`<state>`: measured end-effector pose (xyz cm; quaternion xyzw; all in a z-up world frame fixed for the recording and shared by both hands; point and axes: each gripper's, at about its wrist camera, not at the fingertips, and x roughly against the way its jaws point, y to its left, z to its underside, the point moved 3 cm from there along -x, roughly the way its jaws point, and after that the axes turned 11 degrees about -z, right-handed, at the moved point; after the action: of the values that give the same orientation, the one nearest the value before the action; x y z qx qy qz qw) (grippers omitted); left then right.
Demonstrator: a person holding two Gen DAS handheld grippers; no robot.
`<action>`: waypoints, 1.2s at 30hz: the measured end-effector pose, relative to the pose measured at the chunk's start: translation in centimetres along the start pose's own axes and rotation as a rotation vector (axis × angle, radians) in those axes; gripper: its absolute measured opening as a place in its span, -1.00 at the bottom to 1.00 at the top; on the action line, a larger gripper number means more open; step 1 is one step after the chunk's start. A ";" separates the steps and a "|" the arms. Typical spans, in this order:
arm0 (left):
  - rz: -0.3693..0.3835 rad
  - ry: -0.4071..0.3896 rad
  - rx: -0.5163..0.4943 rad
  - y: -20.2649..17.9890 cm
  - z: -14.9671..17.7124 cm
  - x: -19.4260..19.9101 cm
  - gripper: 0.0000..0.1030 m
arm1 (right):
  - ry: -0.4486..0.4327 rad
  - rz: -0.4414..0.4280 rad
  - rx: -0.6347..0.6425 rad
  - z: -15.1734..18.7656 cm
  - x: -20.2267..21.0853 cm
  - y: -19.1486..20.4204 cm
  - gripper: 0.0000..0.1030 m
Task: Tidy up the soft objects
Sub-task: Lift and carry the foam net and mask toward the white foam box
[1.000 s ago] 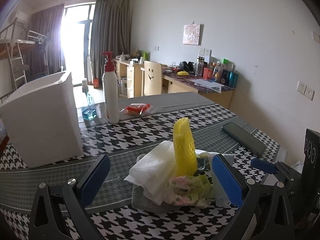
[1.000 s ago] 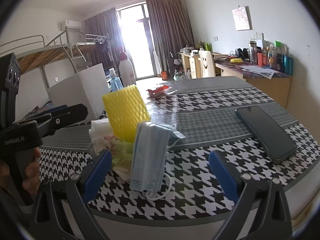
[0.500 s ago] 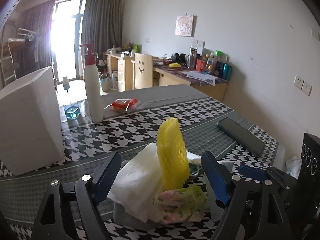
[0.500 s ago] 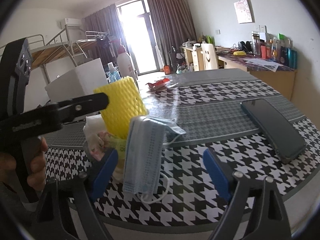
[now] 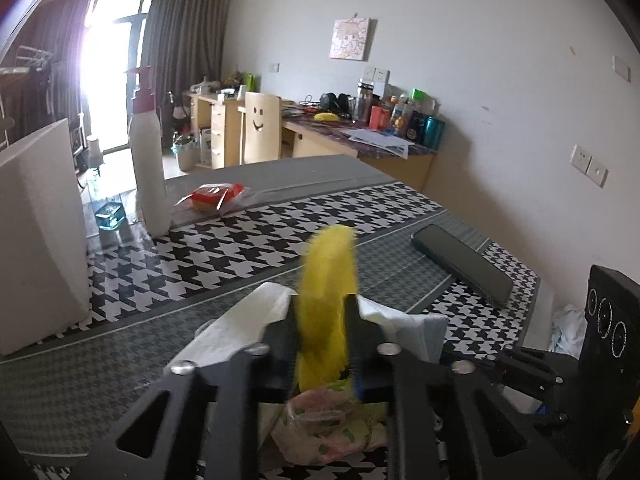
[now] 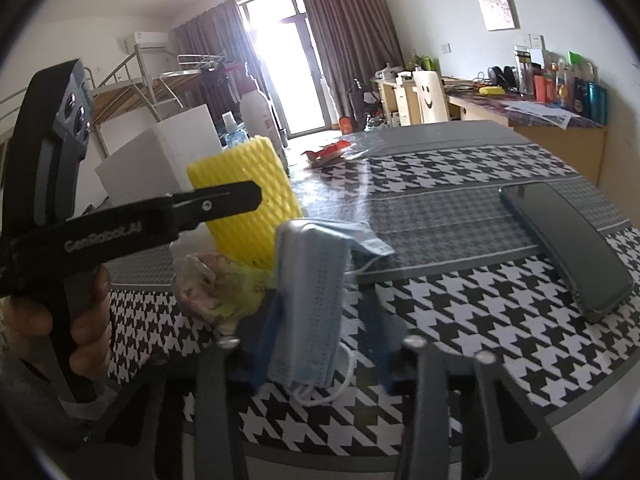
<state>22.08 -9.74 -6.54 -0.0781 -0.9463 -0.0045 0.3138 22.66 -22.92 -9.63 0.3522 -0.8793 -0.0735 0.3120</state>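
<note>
While both claws are just closing over the pile on the houndstooth desk, left claw is pinching the upright yellow foam net, right claw is narrowing around the folded blue mask, jaws flanking it, contact unclear.

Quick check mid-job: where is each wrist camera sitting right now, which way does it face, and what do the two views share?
Left wrist: on the left gripper, facing across the table; its jaws have just closed on the yellow foam net.
Right wrist: on the right gripper, facing the same way; its jaws have just been closing around the blue face mask; a hand holding the left gripper shows.
Shared: net, phone, white box.
</note>
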 end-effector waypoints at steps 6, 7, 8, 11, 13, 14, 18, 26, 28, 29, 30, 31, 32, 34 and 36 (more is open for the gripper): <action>0.015 -0.007 -0.010 -0.4 -0.1 0.8 -0.79 | -0.002 -0.020 0.012 -0.2 0.1 0.4 -0.72; 0.014 -0.013 -0.008 -0.3 -0.2 1.0 -0.79 | -0.011 -0.024 0.013 -0.3 0.3 0.5 -0.73; 0.015 -0.022 -0.007 -0.3 -0.3 1.3 -0.79 | -0.015 -0.026 0.015 -0.3 0.5 0.6 -0.73; 0.027 -0.043 0.004 0.0 -0.6 2.1 -0.79 | -0.037 -0.021 0.030 -0.7 1.2 0.8 -0.73; 0.028 -0.059 0.004 0.0 -1.0 2.8 -0.79 | -0.054 -0.006 0.037 -1.1 1.7 1.0 -0.74; 0.025 -0.066 0.005 0.1 -1.1 3.1 -0.79 | -0.059 -0.004 0.039 -1.2 1.8 1.1 -0.74; 0.029 -0.101 0.011 0.4 -1.7 4.7 -0.79 | -0.090 0.007 0.053 -2.1 2.7 1.6 -0.74; 0.012 -0.144 0.022 1.3 -2.0 7.3 -0.79 | -0.124 0.031 0.077 -3.5 3.7 2.6 -0.74; 0.008 -0.148 0.019 1.5 -1.9 7.8 -0.79 | -0.129 0.031 0.089 -3.6 3.8 3.0 -0.74; 0.001 -0.150 0.015 1.5 -1.9 8.1 -0.79 | -0.128 0.030 0.091 -3.7 3.9 3.1 -0.74; -0.005 -0.153 0.013 1.5 -1.8 8.3 -0.79 | -0.125 0.030 0.093 -3.7 3.8 3.2 -0.74; -0.011 -0.156 0.014 1.6 -1.8 8.5 -0.79 | -0.122 0.034 0.095 -3.7 3.8 3.2 -0.74; -0.017 -0.157 0.016 1.7 -1.8 8.7 -0.79 | -0.120 0.036 0.097 -3.8 3.7 3.3 -0.74; -0.023 -0.152 0.021 1.9 -1.7 9.0 -0.79 | -0.119 0.035 0.100 -3.9 3.7 3.3 -0.74; -0.034 -0.154 0.023 2.0 -1.6 9.4 -0.79 | -0.122 0.031 0.102 -3.9 3.7 3.5 -0.74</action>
<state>15.94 -6.54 0.26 -0.0583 -0.9688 0.0071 0.2410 20.93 -22.45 -3.45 0.3489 -0.9047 -0.0450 0.2405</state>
